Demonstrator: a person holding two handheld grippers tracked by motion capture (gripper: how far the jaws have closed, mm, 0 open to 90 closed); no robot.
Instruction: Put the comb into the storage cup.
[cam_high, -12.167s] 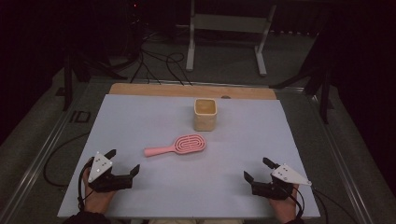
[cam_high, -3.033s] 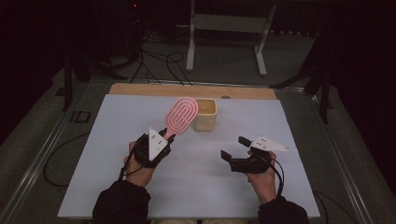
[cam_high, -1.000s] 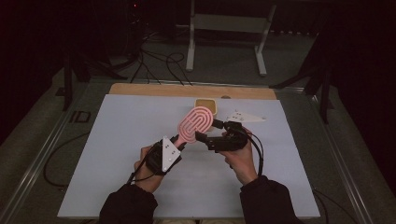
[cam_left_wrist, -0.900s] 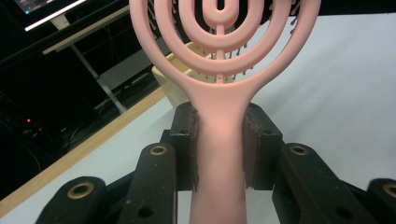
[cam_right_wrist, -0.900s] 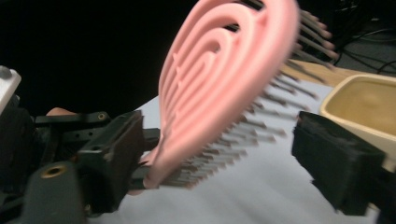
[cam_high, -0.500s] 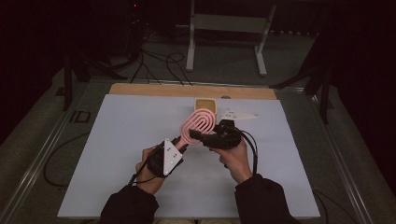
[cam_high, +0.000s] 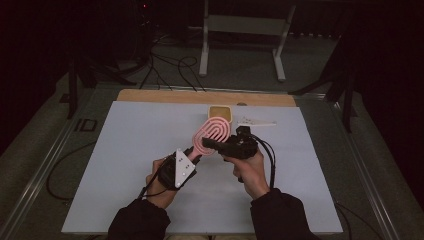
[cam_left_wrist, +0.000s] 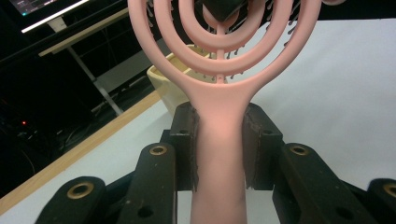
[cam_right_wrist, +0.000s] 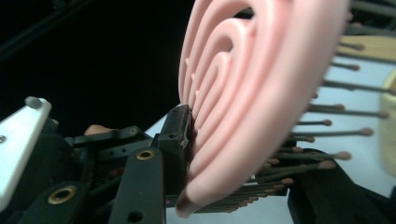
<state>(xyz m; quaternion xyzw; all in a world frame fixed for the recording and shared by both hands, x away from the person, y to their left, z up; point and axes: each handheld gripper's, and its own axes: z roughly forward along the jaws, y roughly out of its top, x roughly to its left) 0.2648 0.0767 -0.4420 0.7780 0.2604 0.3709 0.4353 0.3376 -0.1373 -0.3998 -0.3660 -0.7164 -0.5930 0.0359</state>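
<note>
We are holding the pink plastic hairbrush with its looped, ringed oval head (cam_high: 214, 136) up off the counter (cam_high: 125, 150), between both hands, near the middle and a little toward the far side

Left gripper (cam_high: 192, 156): pinching the brush handle (cam_left_wrist: 218, 154) between its two black pads, one on each flat side, low near the handle's end. Judging this as the carrying hold, keeping the head free and tilted up toward the far edge

Right gripper (cam_high: 212, 144): its jaws have just been closing, and now they are clamping the lower rim of the head; in the right gripper view one pad (cam_right_wrist: 180, 140) is pressing the smooth back, the other jaw is sitting among the bristles (cam_right_wrist: 327, 123). Reading this as a handover or a steadying second grip, so the brush can be turned or the handle freed

The cream-yellow square cup (cam_high: 220, 113) is standing just beyond the brush head, near the far wooden strip (cam_high: 150, 96) of the counter, open top upward

Room for moving: wide bare counter to the left and right of the hands and toward us. Tight part is ahead, where the head tip is nearing the cup rim and the far edge lies close behind. Cables (cam_high: 272, 160) are trailing from the right gripper along the forearm, a possible snag if the wrist rolls
</note>
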